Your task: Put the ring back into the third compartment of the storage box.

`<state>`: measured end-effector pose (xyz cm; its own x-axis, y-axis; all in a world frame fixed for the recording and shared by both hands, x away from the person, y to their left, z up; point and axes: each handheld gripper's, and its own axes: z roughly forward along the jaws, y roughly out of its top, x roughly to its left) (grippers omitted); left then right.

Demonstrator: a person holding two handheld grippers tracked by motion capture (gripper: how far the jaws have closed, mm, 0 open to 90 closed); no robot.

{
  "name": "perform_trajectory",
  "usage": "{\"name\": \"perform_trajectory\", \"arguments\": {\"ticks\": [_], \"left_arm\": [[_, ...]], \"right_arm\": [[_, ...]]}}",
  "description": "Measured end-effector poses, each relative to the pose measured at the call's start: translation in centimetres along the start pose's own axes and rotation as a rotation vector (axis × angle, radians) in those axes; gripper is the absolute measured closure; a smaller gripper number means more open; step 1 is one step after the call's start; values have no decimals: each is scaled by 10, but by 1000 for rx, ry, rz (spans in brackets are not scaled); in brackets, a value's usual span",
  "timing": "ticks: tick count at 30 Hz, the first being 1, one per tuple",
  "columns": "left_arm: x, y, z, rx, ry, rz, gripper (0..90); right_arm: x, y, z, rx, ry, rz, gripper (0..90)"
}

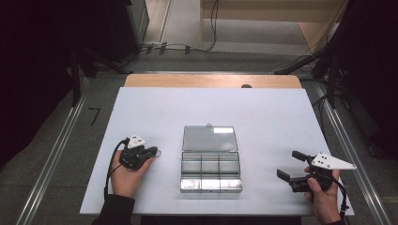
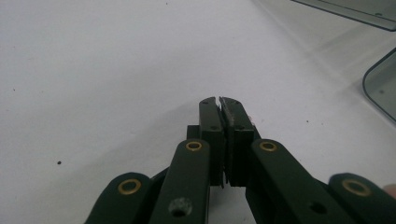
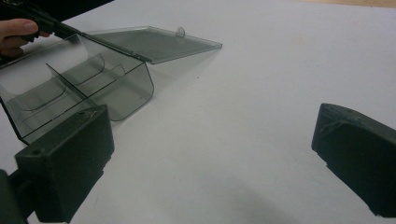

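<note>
Grippers first, nearest the table's 6 o'clock edge: two of them, one in each hand. The left gripper (image 1: pixel 151 152) rests on the white table sheet (image 1: pixel 263 112) at about 8 o'clock, its jaws pressed together; I cannot tell whether anything thin lies between them, though a small pale ring (image 1: pixel 158 152) sits at their tip. The right gripper (image 1: pixel 288 165) sits at about 4 o'clock, jaws spread wide and holding nothing, pointing toward the centre.

Between them, at the middle of the sheet, stands one clear smoky plastic compartment box (image 1: pixel 210 172), its hinged lid (image 1: pixel 209 138) thrown flat open toward 12 o'clock. Its tray shows six compartments, three across in two rows, all seemingly empty.

By my judgement the box is light, stiff and slick, likely to skate on the sheet if pushed from one side, and thin enough to crack under a hard squeeze. The lid's small tab (image 3: pixel 179 31) or a tray wall looks the best place to grip.

Beyond the sheet, one strip of wooden tabletop (image 1: pixel 211 80) shows at 12 o'clock.
</note>
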<state>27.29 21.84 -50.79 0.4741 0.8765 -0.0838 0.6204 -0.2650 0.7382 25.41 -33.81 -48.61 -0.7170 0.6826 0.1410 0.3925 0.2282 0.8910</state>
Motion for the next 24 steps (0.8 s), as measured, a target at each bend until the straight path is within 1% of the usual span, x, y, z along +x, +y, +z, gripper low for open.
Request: {"name": "perform_trajectory", "arguments": {"ticks": [2, 6, 10, 13, 14, 16, 24], "left_arm": [[0, 0, -1, -4, -4, -1, 880], [0, 1, -2, -29, -15, -12, 881], [1, 3, -7, -45, -20, -17, 881], [0, 5, -11, -66, -25, -18, 881], [0, 6, -12, -70, -33, -18, 881], [-1, 8, -14, -80, -30, -16, 881], [-6, 14, -21, -117, -45, -11, 881]], "right_arm": [[0, 0, 0, 0, 0, 0, 0], [0, 0, 0, 0, 0, 2, 0], [0, 0, 0, 0, 0, 2, 0], [0, 0, 0, 1, 0, 3, 0], [0, 0, 0, 1, 0, 3, 0], [0, 0, 0, -2, -1, 0, 0], [0, 0, -1, -2, -1, -1, 0]]}}
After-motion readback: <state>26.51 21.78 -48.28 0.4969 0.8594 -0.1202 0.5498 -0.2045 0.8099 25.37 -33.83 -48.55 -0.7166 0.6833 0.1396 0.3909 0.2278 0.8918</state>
